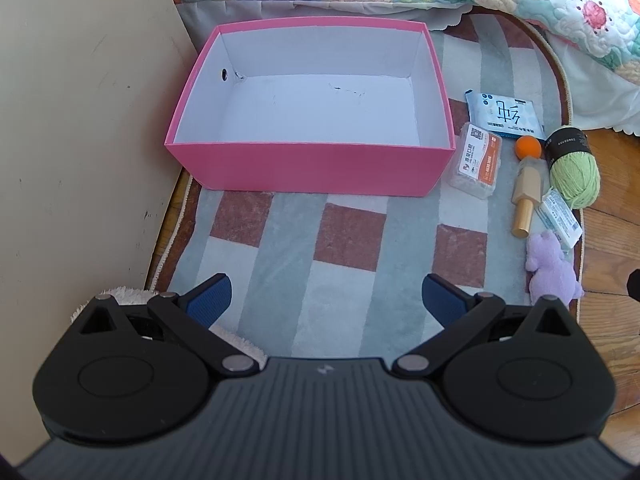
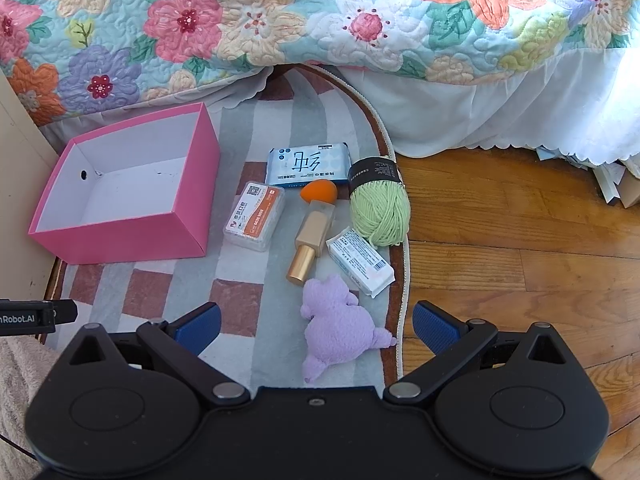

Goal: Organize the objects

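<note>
An empty pink box [image 1: 316, 166] [image 2: 120, 240] with a white inside stands on the checked rug. To its right lie a clear floss box [image 1: 476, 160] [image 2: 256, 216], a blue wipes pack [image 1: 504, 114] [image 2: 308, 166], an orange sponge on a gold stick [image 1: 526, 188] [image 2: 314, 228], a green yarn ball [image 1: 574, 168] [image 2: 378, 204], a small white carton [image 1: 560, 218] [image 2: 360, 262] and a purple plush toy [image 1: 552, 268] [image 2: 340, 330]. My left gripper [image 1: 326, 300] is open and empty, in front of the box. My right gripper [image 2: 318, 326] is open, with the plush lying between its fingers.
A cream cabinet wall [image 1: 80, 120] rises left of the box. A bed with a floral quilt [image 2: 320, 20] and white skirt borders the far side. Wood floor [image 2: 520, 240] lies right of the rug edge. A fluffy cloth [image 1: 124, 294] lies by the left gripper.
</note>
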### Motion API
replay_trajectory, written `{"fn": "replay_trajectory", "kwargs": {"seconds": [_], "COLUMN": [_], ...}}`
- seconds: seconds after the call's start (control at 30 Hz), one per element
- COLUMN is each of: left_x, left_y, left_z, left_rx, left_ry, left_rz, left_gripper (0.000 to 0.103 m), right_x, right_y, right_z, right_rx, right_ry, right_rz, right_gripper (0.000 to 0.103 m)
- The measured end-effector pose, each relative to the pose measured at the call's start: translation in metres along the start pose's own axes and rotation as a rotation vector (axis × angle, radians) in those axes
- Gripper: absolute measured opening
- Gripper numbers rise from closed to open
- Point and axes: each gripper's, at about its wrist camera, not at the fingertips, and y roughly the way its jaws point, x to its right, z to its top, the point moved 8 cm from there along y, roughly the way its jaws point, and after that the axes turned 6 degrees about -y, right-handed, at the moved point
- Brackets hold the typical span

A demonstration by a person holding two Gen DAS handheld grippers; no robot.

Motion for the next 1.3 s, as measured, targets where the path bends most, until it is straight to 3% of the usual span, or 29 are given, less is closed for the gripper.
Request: {"fn": "replay_trajectory", "kwargs": {"seconds": [1.3], "left_x": [-0.0042], "left_y": [0.0075], "left_z": [-0.0061], "left_rx": [-0.025], "left_ry": [-0.035], "left_rz": [0.013], "left_gripper": [0.103], "right_x": [-0.0062], "right_y": [0.0048], "right_z": [-0.0044], "right_rx": [-0.018], "right_ry": [0.01], "right_rz": [0.014], "right_gripper": [0.103]}}
